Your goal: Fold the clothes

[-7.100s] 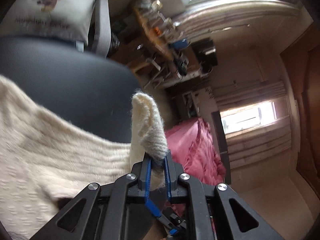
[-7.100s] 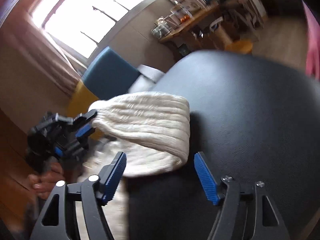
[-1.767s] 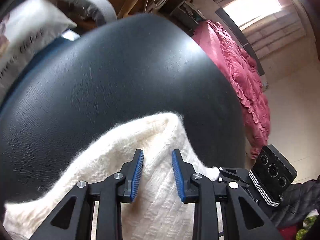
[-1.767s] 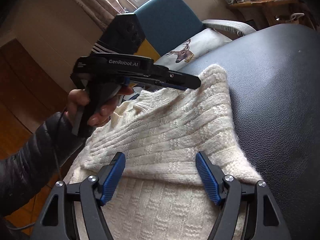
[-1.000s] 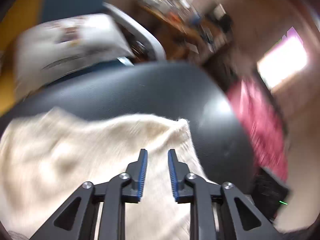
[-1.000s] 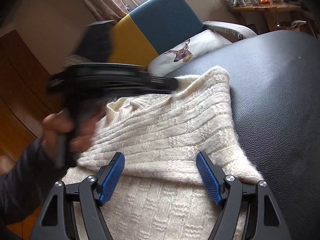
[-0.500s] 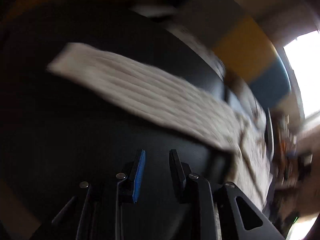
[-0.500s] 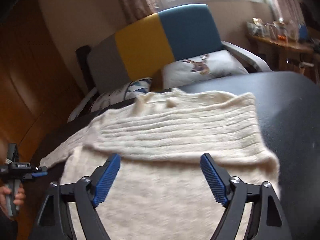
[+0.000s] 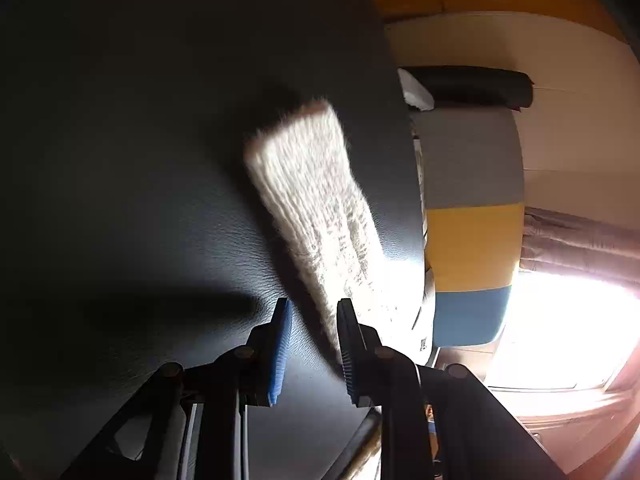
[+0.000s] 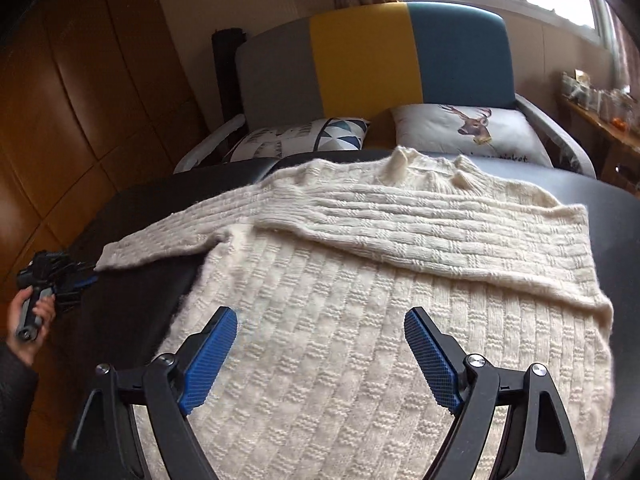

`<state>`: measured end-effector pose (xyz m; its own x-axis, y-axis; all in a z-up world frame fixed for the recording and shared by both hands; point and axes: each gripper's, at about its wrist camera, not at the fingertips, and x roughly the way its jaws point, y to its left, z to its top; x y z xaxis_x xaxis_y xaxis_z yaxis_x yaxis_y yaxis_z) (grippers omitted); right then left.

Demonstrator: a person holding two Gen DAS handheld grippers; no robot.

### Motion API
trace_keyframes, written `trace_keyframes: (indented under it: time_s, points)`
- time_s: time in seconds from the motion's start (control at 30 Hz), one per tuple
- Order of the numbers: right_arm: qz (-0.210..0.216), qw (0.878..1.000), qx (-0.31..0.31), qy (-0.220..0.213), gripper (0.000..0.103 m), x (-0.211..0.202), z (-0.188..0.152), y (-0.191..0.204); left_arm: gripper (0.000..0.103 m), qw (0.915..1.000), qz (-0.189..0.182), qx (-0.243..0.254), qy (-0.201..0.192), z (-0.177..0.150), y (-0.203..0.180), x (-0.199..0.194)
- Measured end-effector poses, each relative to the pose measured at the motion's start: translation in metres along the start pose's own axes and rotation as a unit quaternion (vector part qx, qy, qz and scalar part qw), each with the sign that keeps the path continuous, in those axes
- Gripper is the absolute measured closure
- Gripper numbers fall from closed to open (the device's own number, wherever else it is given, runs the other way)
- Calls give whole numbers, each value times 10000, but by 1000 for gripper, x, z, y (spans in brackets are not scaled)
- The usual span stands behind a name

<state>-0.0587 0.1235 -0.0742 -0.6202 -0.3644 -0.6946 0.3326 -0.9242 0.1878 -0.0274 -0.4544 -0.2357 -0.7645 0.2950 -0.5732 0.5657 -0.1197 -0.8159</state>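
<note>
A cream knit sweater [image 10: 360, 300] lies flat on a black leather table [image 10: 624, 248]. One sleeve is folded across its chest. The other sleeve [image 10: 168, 240] stretches out to the left on the table; its cuff shows in the left wrist view [image 9: 308, 184]. My right gripper [image 10: 320, 348] is open wide and empty, above the sweater's lower body. My left gripper [image 9: 312, 344] is slightly open and empty, just short of that sleeve; it also shows in the right wrist view [image 10: 56, 276], beside the cuff.
A grey, yellow and blue sofa [image 10: 368, 68] stands behind the table with two cushions [image 10: 468, 132]. Wooden wall panels [image 10: 80, 100] are at the left. A cluttered wooden side table [image 10: 600, 116] stands at the far right under a bright window.
My left gripper has left the folded sleeve, swung to the table's left side and now points along the outstretched sleeve. My right gripper pulled back and rose a little, still open.
</note>
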Motion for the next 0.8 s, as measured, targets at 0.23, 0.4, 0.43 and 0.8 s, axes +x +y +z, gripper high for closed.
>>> trace_keyframes:
  time_s: [0.23, 0.4, 0.43, 0.8]
  points:
    - [-73, 9999, -133, 54, 16, -1, 3, 8, 79, 9982, -349, -420, -266, -2, 3, 21]
    - [-112, 9998, -122, 148, 16, 8, -2, 7, 94, 9912, -584, -1060, -542, 1, 14, 24]
    - [-121, 9997, -104, 170, 16, 10, -3, 5, 97, 9902, -588, -1131, -562, 0, 15, 25]
    - [-218, 9990, 303, 243, 16, 21, -13, -22, 99, 9954, -441, -130, -844, -15, -47, 17]
